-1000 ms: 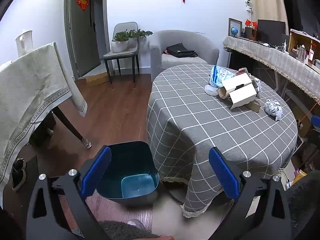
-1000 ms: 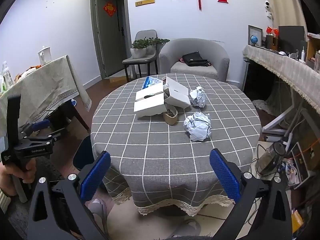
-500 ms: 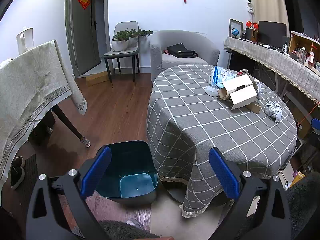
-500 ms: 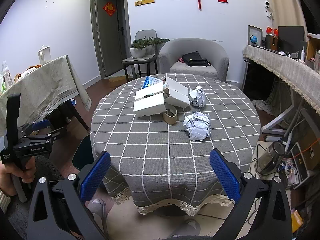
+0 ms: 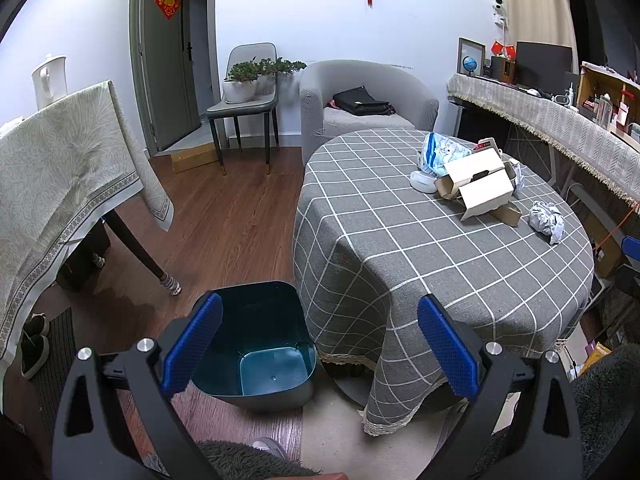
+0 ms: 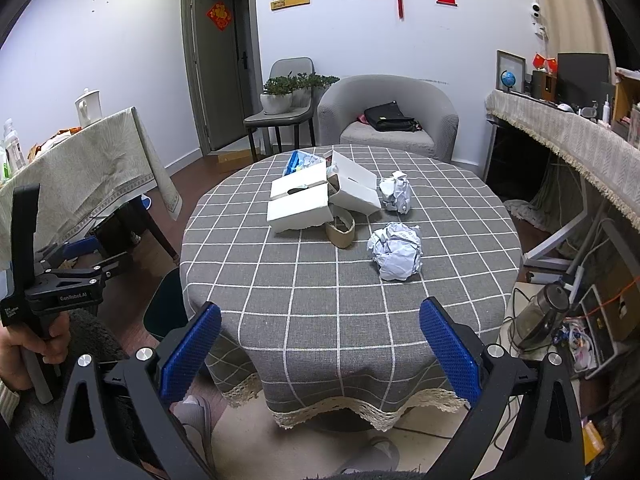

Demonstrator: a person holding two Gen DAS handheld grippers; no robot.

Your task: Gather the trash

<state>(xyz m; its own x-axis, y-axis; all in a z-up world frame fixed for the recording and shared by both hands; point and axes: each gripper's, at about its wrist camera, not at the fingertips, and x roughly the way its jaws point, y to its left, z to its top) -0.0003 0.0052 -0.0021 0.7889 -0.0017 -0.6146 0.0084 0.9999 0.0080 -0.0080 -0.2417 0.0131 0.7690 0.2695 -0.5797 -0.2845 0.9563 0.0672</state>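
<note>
A round table with a grey checked cloth holds trash: two crumpled paper balls, white cardboard boxes, a tape roll and a blue-white bag. A dark teal bin stands open on the floor left of the table; nothing shows inside it. My left gripper is open and empty above the bin. My right gripper is open and empty before the table's near edge. The boxes and one paper ball also show in the left wrist view.
A second table with a pale cloth stands left. A grey armchair and a chair with potted plants stand behind. A long cloth-covered shelf runs along the right, with cables and a kettle below.
The left wrist view has shifted slightly, so the bin and table sit a little differently. The right gripper has barely moved. Both stay open.
</note>
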